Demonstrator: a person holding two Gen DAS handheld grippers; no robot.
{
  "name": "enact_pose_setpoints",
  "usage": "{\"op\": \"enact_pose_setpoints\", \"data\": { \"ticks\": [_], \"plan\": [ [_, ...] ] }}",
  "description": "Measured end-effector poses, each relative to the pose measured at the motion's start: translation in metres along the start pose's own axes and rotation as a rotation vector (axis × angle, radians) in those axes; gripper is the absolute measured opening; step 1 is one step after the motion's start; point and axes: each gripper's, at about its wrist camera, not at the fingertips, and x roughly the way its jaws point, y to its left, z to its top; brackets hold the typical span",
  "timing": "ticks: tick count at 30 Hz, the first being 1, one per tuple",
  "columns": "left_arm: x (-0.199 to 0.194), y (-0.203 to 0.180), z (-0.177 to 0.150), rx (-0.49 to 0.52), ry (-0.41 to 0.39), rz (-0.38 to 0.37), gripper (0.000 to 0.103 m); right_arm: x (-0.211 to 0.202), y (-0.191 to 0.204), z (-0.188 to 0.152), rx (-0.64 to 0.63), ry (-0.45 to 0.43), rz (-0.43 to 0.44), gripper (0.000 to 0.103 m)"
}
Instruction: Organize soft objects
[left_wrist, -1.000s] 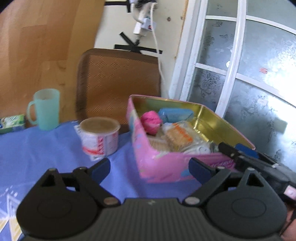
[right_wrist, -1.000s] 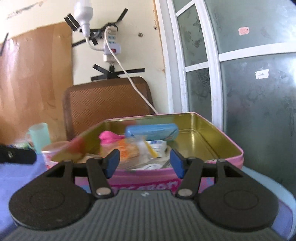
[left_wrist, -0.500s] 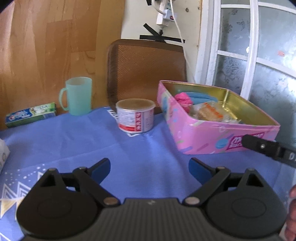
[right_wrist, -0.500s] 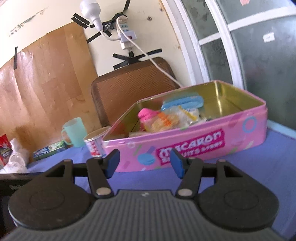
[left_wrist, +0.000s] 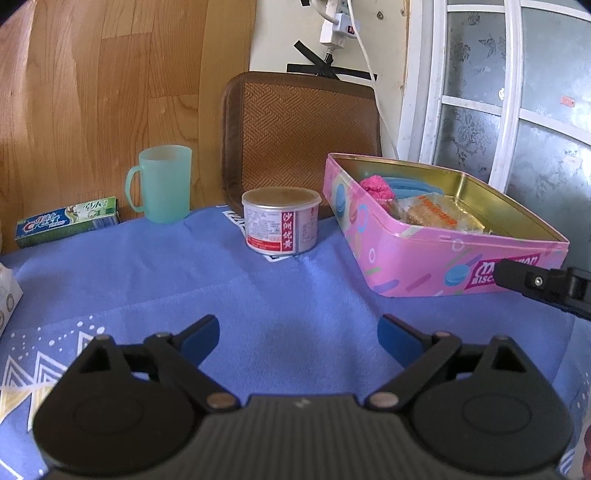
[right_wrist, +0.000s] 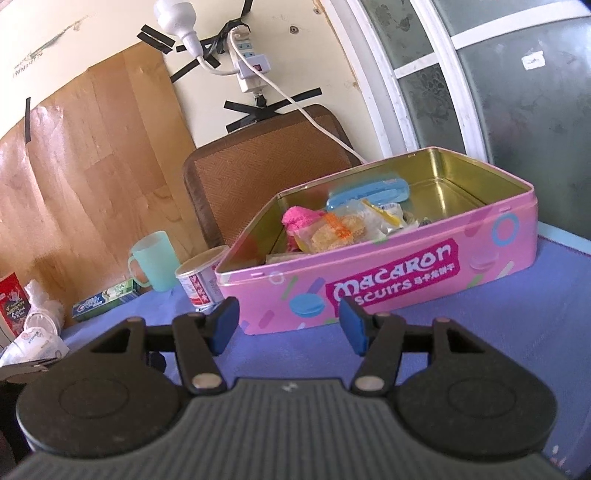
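The pink tin's (left_wrist: 424, 258) near wall hides whatever sits low inside, and in the left wrist view the right gripper's black finger (left_wrist: 532, 282) covers part of its lettering. The red packet (right_wrist: 13, 306) is cut off at the frame edge (print's too small to read anyway).
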Motion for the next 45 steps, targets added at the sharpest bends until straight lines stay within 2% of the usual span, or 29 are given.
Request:
{"op": "enact_pose_setpoints", "data": {
  "ticks": [13, 19, 31, 45],
  "plan": [
    [0.000, 0.000, -0.003, 0.008, -0.011, -0.010, 0.099, 0.001, 0.001, -0.002, 0.008, 0.010, -0.006, 0.062],
    [-0.002, -0.001, -0.004, 0.018, -0.027, -0.018, 0.100, -0.003, 0.004, -0.001, 0.002, -0.012, 0.002, 0.063],
    [-0.013, -0.004, -0.007, 0.061, -0.101, -0.055, 0.103, -0.005, 0.006, -0.004, 0.000, -0.012, -0.003, 0.063],
    [-0.012, -0.006, -0.009, 0.064, -0.093, -0.054, 0.103, -0.005, 0.010, -0.009, -0.002, 0.003, -0.008, 0.063]
  ]
}}
